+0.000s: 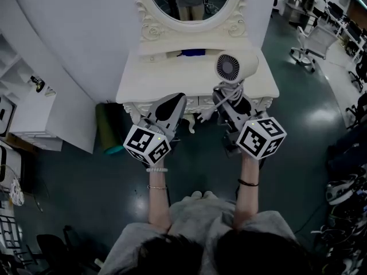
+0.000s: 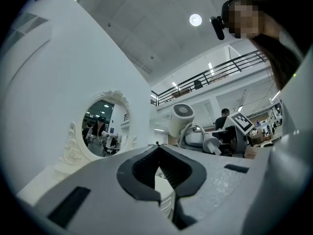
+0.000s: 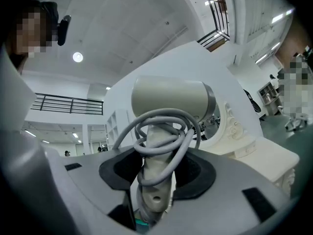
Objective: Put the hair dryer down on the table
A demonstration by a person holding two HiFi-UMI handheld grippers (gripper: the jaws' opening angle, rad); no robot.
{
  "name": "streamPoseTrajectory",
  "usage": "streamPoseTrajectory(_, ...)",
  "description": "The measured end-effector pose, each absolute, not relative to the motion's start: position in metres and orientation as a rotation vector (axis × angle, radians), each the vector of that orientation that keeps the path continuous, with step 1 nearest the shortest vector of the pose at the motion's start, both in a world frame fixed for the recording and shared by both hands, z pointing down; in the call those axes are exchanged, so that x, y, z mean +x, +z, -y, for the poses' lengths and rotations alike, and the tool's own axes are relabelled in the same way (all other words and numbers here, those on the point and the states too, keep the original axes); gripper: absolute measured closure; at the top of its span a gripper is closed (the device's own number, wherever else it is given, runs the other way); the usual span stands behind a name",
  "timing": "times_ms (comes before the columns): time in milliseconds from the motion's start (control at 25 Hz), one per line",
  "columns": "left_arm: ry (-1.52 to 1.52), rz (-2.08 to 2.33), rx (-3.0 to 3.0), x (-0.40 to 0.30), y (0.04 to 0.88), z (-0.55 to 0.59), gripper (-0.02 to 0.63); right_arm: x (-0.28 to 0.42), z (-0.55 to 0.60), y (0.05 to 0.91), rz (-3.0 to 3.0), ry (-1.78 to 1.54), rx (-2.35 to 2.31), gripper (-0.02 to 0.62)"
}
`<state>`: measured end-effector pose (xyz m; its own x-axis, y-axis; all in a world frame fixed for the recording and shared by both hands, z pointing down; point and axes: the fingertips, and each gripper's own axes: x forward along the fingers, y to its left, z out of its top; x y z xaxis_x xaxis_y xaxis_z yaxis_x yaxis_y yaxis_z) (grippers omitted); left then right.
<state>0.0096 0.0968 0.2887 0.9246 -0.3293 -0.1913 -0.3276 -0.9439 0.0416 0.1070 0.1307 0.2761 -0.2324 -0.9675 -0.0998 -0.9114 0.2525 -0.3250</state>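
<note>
The right hand-held gripper [image 1: 228, 103] pinches the cord-wrapped handle of the hair dryer [image 1: 232, 66], holding it upright over the white worktop [image 1: 137, 82]. The left hand-held gripper [image 1: 174, 103] is alongside, its jaws pressed together and empty.

The cream hair dryer [image 1: 232, 67], grey cord [image 3: 161, 131] looped round its handle, stands upright in the right hand-held gripper [image 1: 228, 99] over the white bench [image 1: 172, 82].

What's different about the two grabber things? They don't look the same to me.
The right gripper grips the hair dryer by its handle, with the cord looped round it. The left gripper holds nothing. The right gripper's jaws stand apart around that handle, while the left gripper's jaws are closed together. Both point toward the white table.
</note>
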Motion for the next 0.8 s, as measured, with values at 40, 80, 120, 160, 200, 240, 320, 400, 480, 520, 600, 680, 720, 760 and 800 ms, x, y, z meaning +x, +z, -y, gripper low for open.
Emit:
streamPoseTrajectory(40, -0.304, 0.531, 3.073, 0.012, 0.289, -0.097, 0.601, 0.109, -0.130, 0.277, -2.256, -0.288, -1.742, 0.411)
streamPoseTrajectory(80, -0.301, 0.539, 3.071, 0.015, 0.290, -0.097, 0.601, 0.111, -0.130, 0.277, -2.264, -0.291, -1.743, 0.411)
streamPoseTrajectory(120, -0.297, 0.549, 3.068, 0.018, 0.292, -0.097, 0.601, 0.113, -0.129, 0.279, -2.273, -0.296, -1.744, 0.410)
streamPoseTrajectory(160, -0.294, 0.561, 3.063, 0.020, 0.293, -0.098, 0.601, 0.115, -0.129, 0.281, -2.281, -0.303, -1.745, 0.410)
streamPoseTrajectory(200, -0.291, 0.576, 3.058, 0.022, 0.295, -0.098, 0.601, 0.118, -0.128, 0.283, -2.289, -0.311, -1.745, 0.410)
streamPoseTrajectory(240, -0.285, 0.592, 3.053, 0.024, 0.298, -0.099, 0.601, 0.120, -0.127, 0.286, -2.296, -0.317, -1.745, 0.410)
streamPoseTrajectory(320, -0.266, 0.625, 3.043, 0.026, 0.305, -0.101, 0.601, 0.123, -0.123, 0.291, -2.314, -0.324, -1.748, 0.410)
streamPoseTrajectory(400, -0.247, 0.666, 3.030, 0.024, 0.311, -0.100, 0.601, 0.122, -0.117, 0.297, -2.349, -0.333, -1.746, 0.410)
streamPoseTrajectory(480, -0.232, 0.715, 3.015, 0.018, 0.317, -0.096, 0.601, 0.118, -0.109, 0.304, -2.385, -0.347, -1.733, 0.410)
streamPoseTrajectory(520, -0.227, 0.738, 3.009, 0.016, 0.318, -0.094, 0.601, 0.116, -0.105, 0.306, -2.398, -0.353, -1.727, 0.410)
streamPoseTrajectory(600, -0.214, 0.771, 3.004, 0.014, 0.321, -0.088, 0.601, 0.115, -0.098, 0.309, -2.419, -0.352, -1.722, 0.411)
streamPoseTrajectory(680, -0.193, 0.800, 3.001, 0.010, 0.324, -0.082, 0.601, 0.111, -0.090, 0.311, -2.439, -0.351, -1.716, 0.410)
streamPoseTrajectory(720, -0.185, 0.812, 2.998, 0.008, 0.326, -0.079, 0.601, 0.109, -0.086, 0.314, -2.448, -0.354, -1.710, 0.410)
streamPoseTrajectory(760, -0.180, 0.822, 2.995, 0.006, 0.328, -0.076, 0.601, 0.107, -0.081, 0.316, -2.456, -0.360, -1.704, 0.410)
streamPoseTrajectory(800, -0.176, 0.830, 2.991, 0.005, 0.331, -0.073, 0.601, 0.105, -0.077, 0.318, -2.463, -0.366, -1.697, 0.410)
